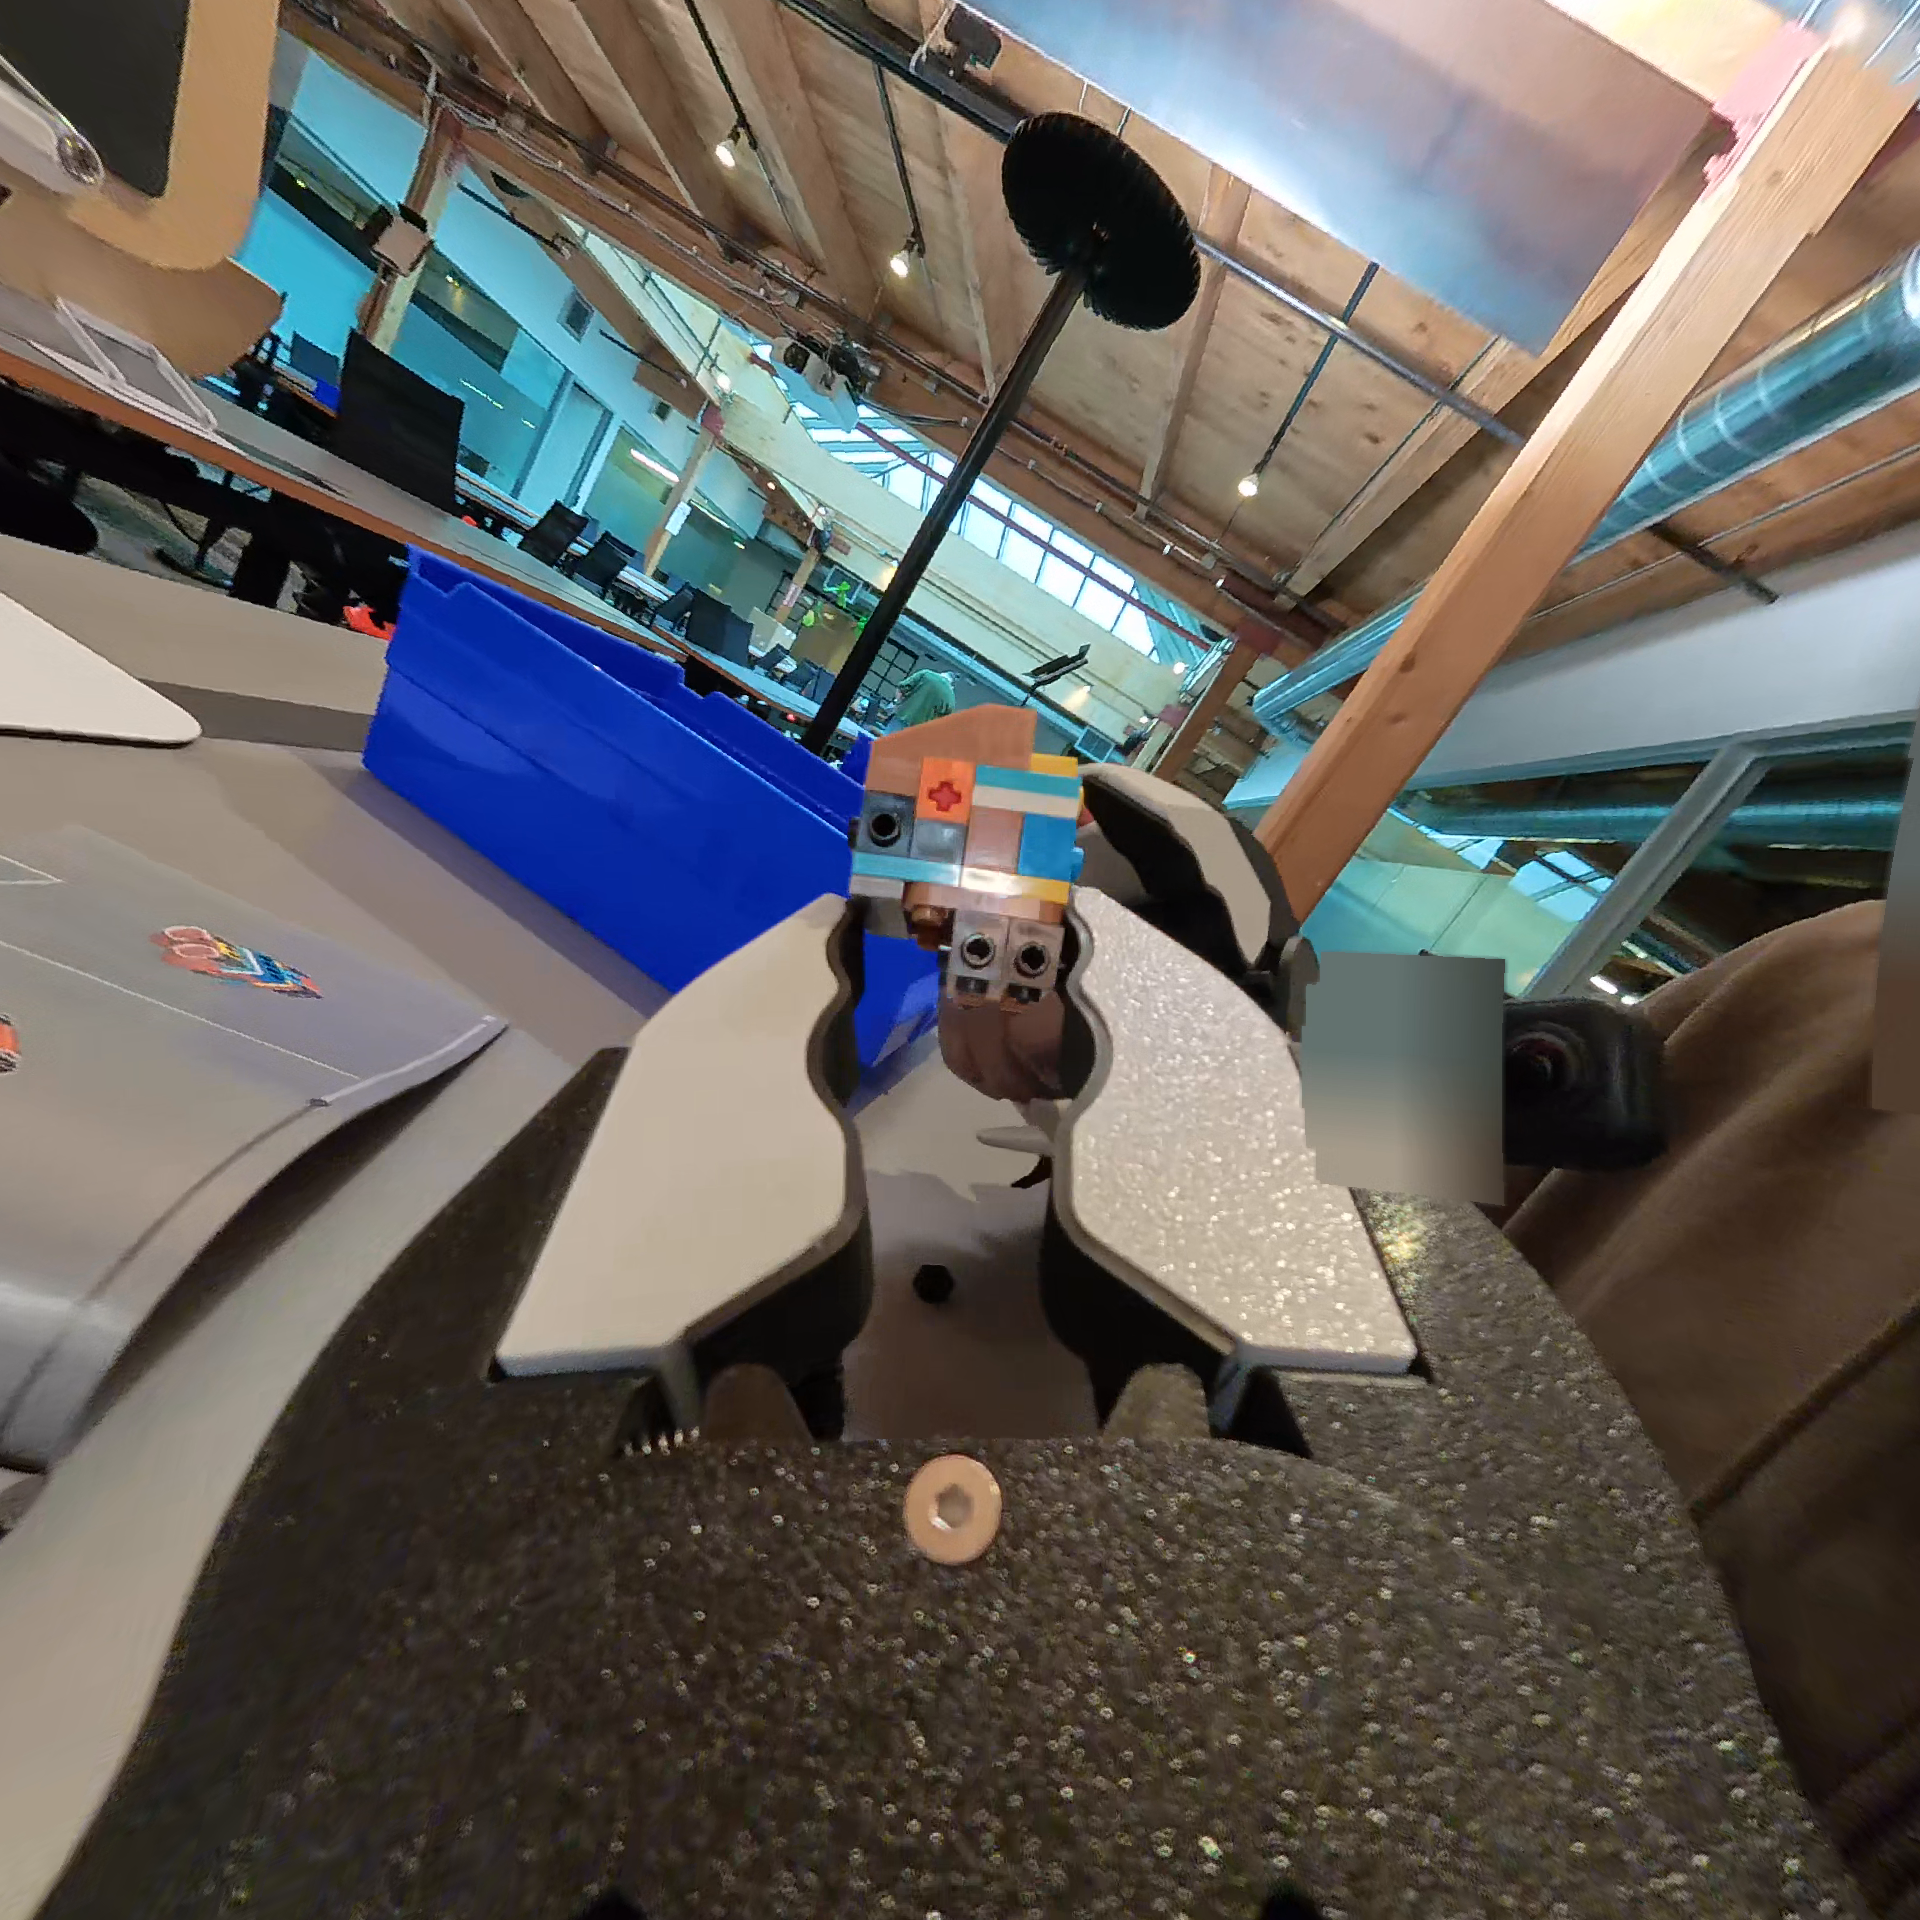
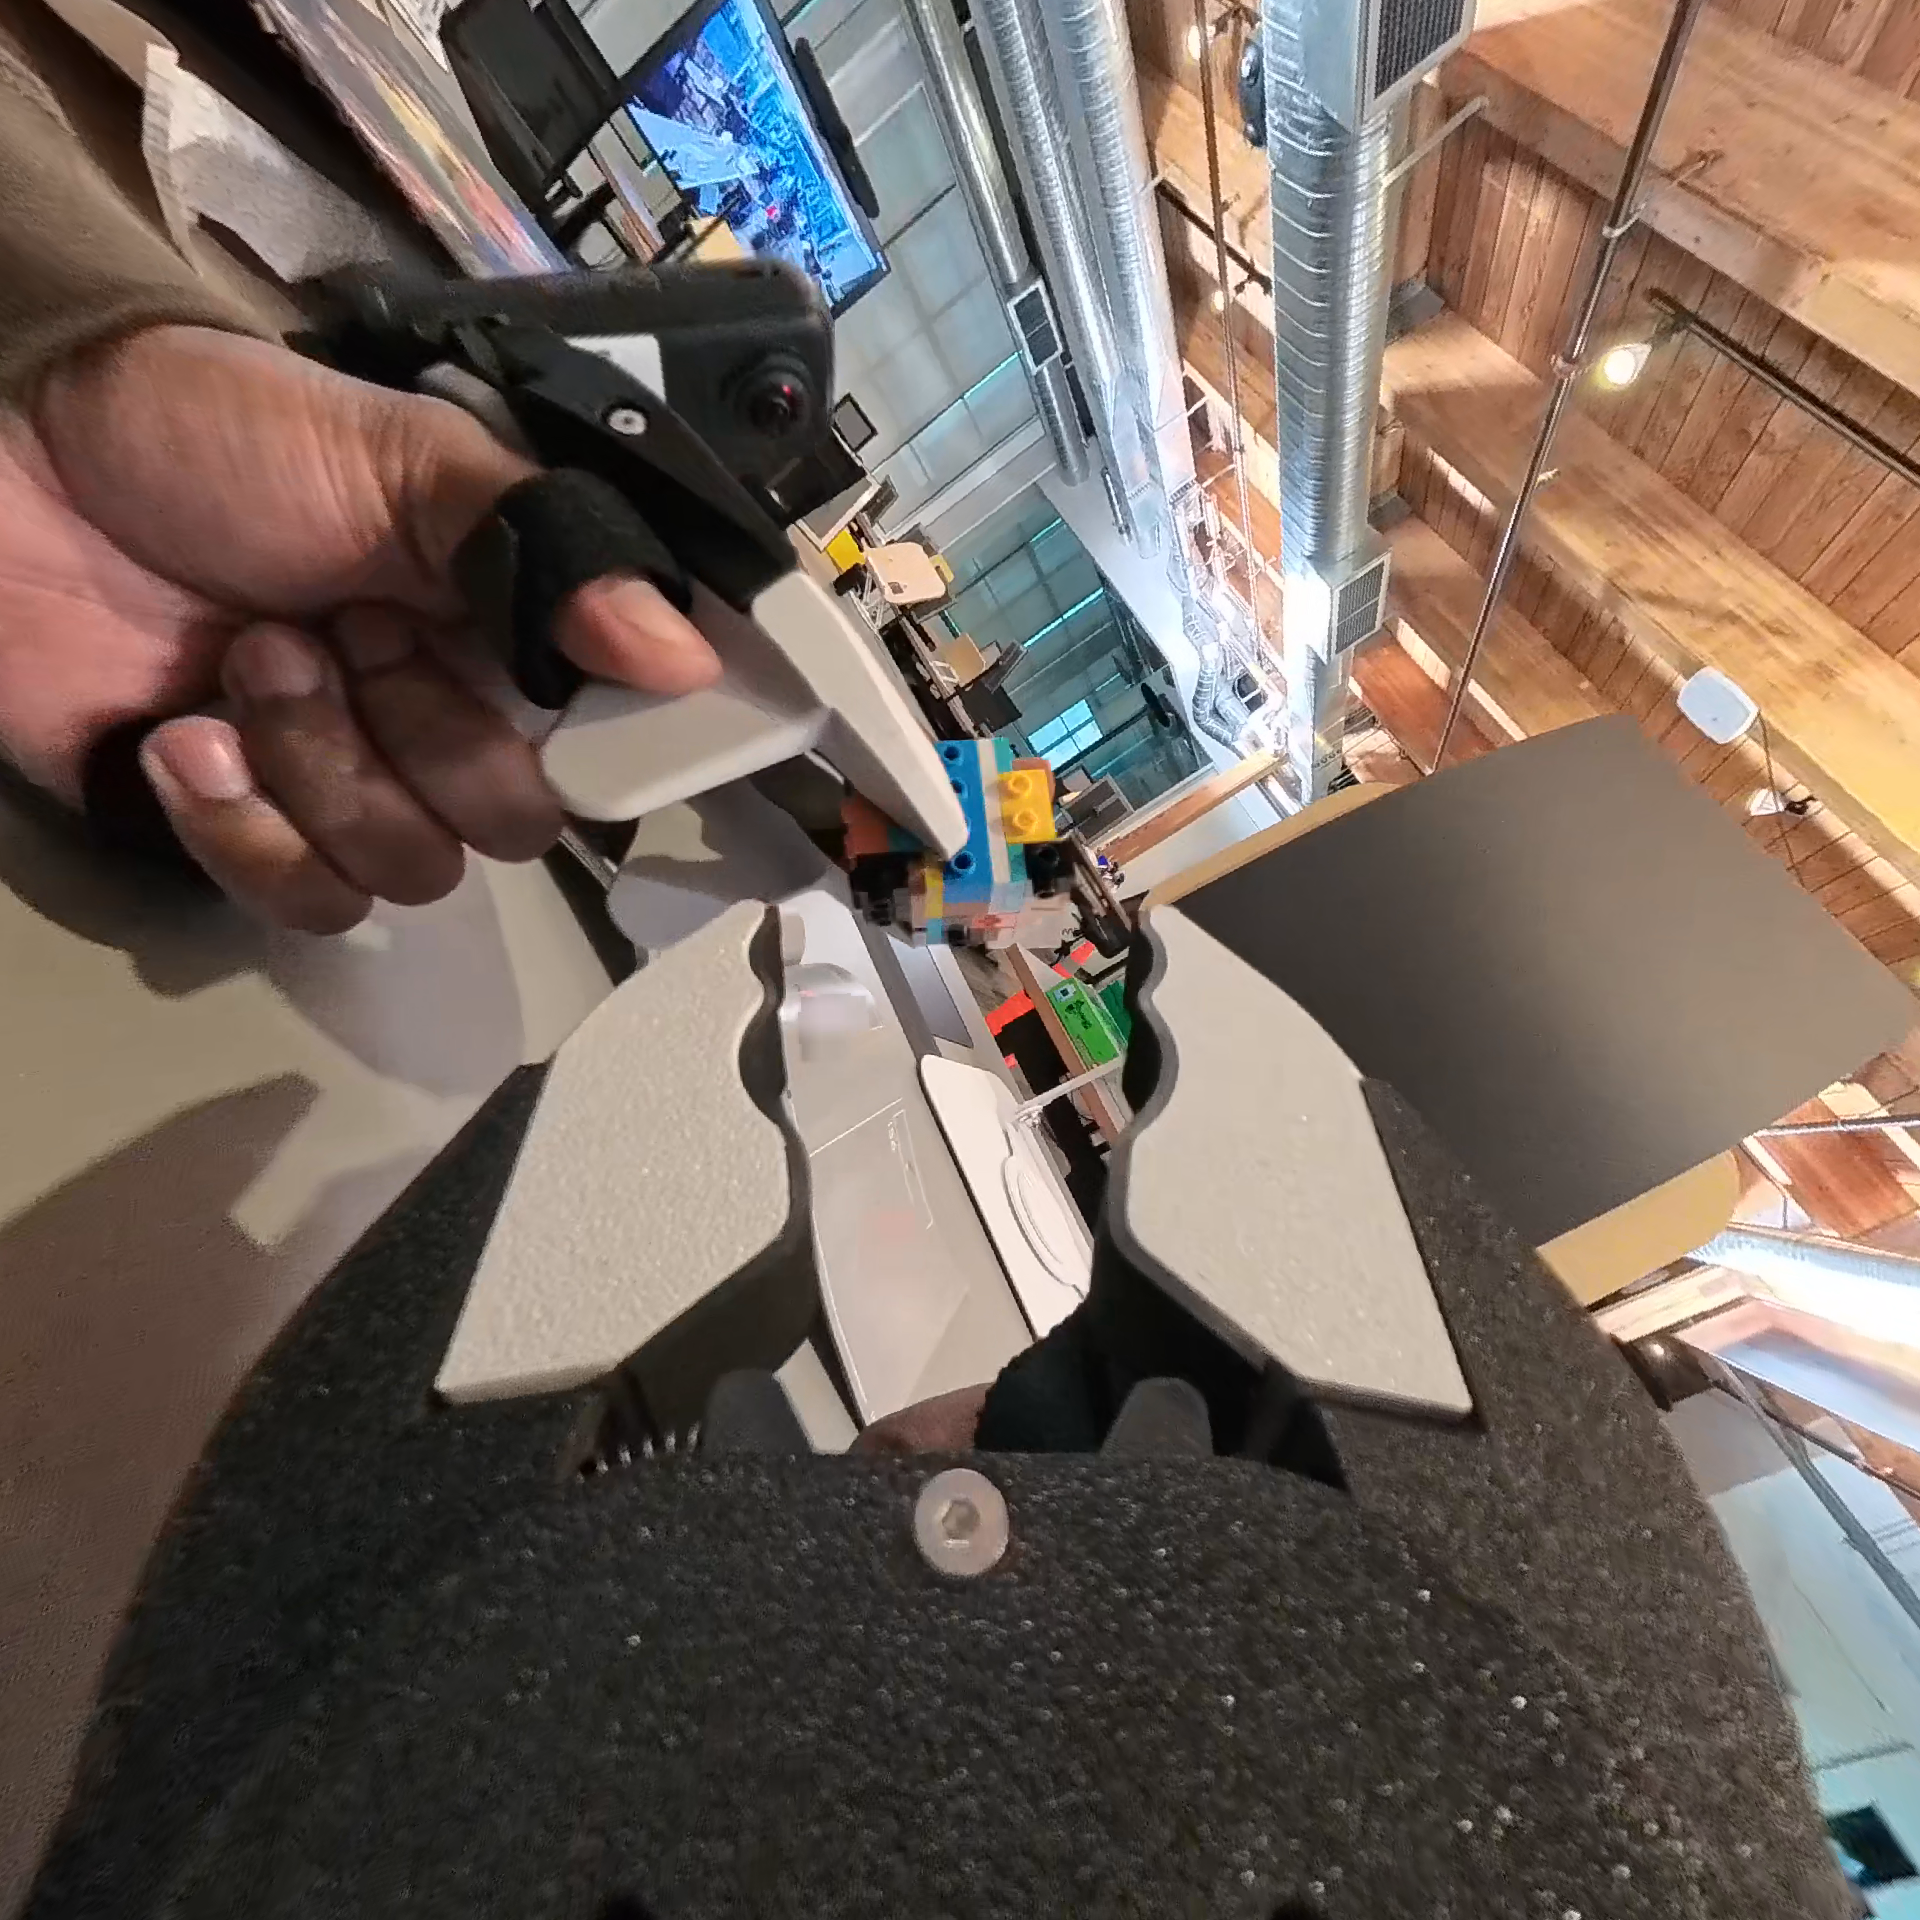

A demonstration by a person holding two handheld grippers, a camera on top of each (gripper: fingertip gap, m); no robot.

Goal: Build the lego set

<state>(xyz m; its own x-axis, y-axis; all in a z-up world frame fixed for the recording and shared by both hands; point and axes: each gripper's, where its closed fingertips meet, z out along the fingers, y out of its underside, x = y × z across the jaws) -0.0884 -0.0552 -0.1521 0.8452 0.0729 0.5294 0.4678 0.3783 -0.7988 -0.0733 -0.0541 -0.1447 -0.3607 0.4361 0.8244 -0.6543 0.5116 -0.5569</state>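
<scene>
Blue, yellow, orange and brown bricks make up the small lego assembly (image 1: 966, 831). It is held up in the air, clear of the table (image 1: 343, 727), and is clenched at its lower grey part between the tips of the left gripper (image 1: 961, 920). The same grasp is seen from the side in the right wrist view, with a hand (image 2: 260, 623) wrapped round the handle. The right gripper (image 2: 956, 925) is spread wide with nothing between its fingers, and the assembly lies just beyond its tips.

The grip is judged to be narrow, taken on only a few bricks. If the assembly is pushed or twisted by the right gripper, it could be levered out of the hold, or the upper bricks could be split from the gripped base. Small parts dropped from this height would likely be scattered across the table or lost in the bin. No loose piece is seen in the right gripper, so a press made now would be made with nothing to add.

The table is grey and matt. On it an open instruction booklet (image 1: 208, 987) and a blue plastic bin (image 1: 582, 769) are seen, with a black rod topped by a toothed disc (image 1: 1101, 223) rising behind the bin. A large open workspace is shown around it, with a timber ceiling, wooden beams, silver ducts (image 2: 1320, 312), glazed walls and a wall screen (image 2: 758, 135).
</scene>
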